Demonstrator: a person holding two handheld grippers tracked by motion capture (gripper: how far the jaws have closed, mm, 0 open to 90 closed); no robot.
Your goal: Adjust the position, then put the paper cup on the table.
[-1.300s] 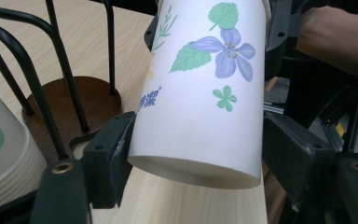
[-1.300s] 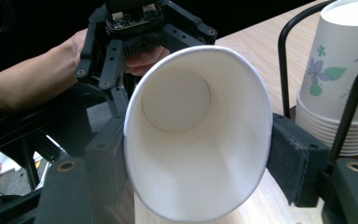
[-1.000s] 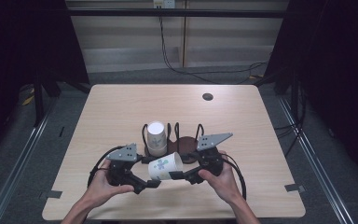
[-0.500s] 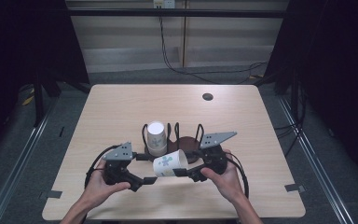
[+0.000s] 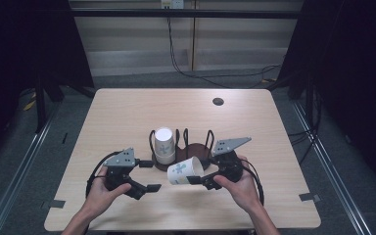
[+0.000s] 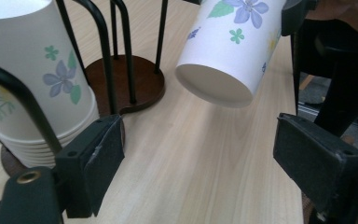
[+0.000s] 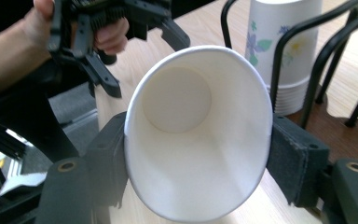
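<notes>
Gripping a flowered paper cup on its side, the right tongs squeeze its rim; the right gripper view shows it empty. The left tongs stand apart just beside it, holding nothing. Beyond both, a wire rack on the desk holds a nested, upside-down cup stack.

A recording lab: lone wooden table, black curtains, trailing floor cables.
</notes>
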